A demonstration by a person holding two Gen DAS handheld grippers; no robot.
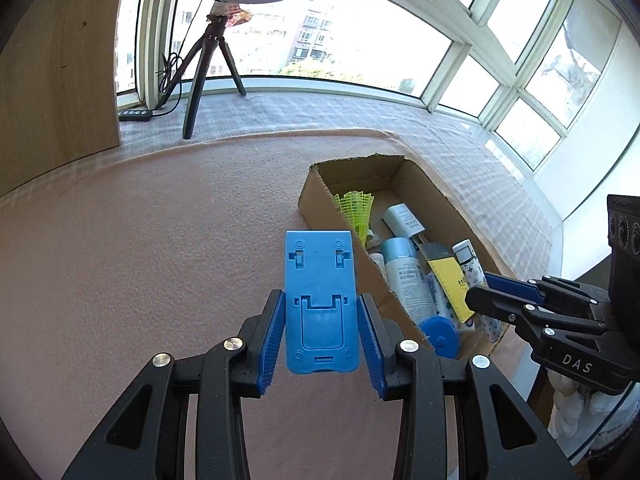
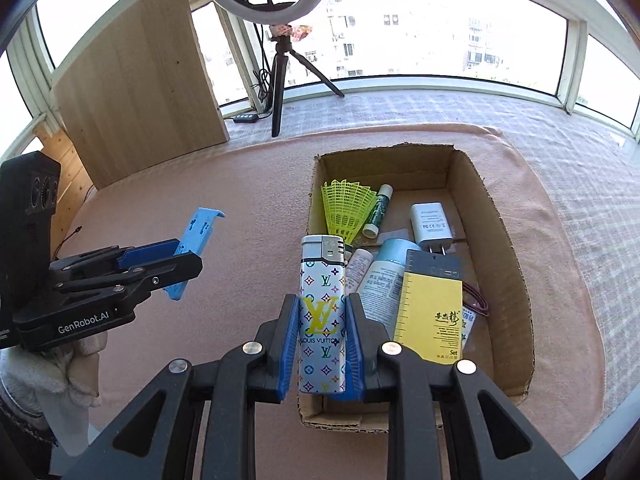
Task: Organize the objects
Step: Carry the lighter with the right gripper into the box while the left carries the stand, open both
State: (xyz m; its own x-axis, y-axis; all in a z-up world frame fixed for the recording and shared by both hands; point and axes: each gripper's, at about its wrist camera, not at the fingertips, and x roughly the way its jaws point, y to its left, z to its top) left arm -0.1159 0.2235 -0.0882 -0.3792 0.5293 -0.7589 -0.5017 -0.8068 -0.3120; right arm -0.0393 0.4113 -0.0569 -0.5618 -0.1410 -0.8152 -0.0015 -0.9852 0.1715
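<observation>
My left gripper (image 1: 321,332) is clamped on a blue phone stand (image 1: 320,300), held upright between its 2 blue pads above the pink blanket (image 1: 140,260), just left of the cardboard box (image 1: 320,196). My right gripper (image 2: 323,344) grasps a white patterned lighter (image 2: 322,312), standing upright over the box's near left corner. Inside the box lie a yellow-green shuttlecock (image 2: 346,210), a lip balm stick (image 2: 378,210), a white charger (image 2: 432,224), a pale blue bottle (image 2: 382,280) and a yellow card (image 2: 430,316). A tripod (image 2: 280,80) stands past the blanket's far edge, beside a wooden board (image 2: 140,96)
</observation>
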